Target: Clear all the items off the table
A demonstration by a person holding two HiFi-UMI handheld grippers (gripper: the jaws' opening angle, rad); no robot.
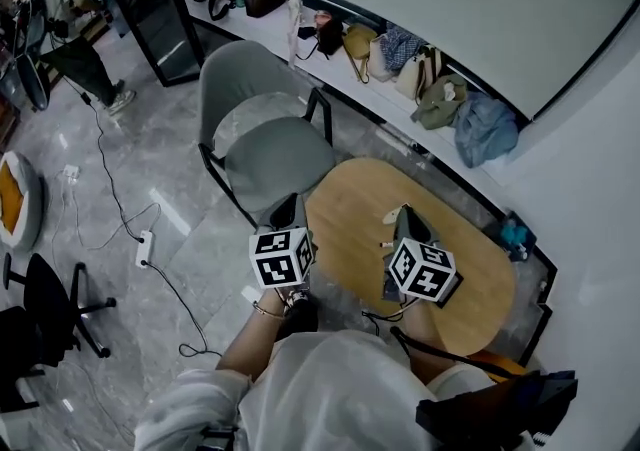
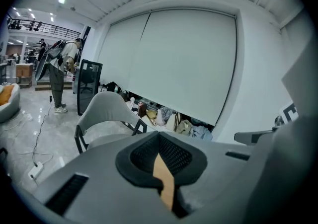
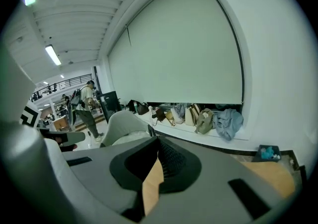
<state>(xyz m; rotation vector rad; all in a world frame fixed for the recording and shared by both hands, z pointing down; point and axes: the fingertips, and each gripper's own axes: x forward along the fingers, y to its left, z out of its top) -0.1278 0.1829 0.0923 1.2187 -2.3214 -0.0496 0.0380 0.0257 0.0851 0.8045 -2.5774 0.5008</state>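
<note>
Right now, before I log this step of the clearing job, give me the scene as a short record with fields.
table: oval, wooden, near the wall
items on table: none that I can make out; part is hidden by the grippers
left gripper: shut, nothing between the jaws, at the table's left edge
right gripper: shut, nothing between the jaws, over the table
chair: grey, beside the table
bags: in a row on the ledge along the wall

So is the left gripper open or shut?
Shut. The left gripper shows jaws meeting at the tips, nothing between them.
</note>
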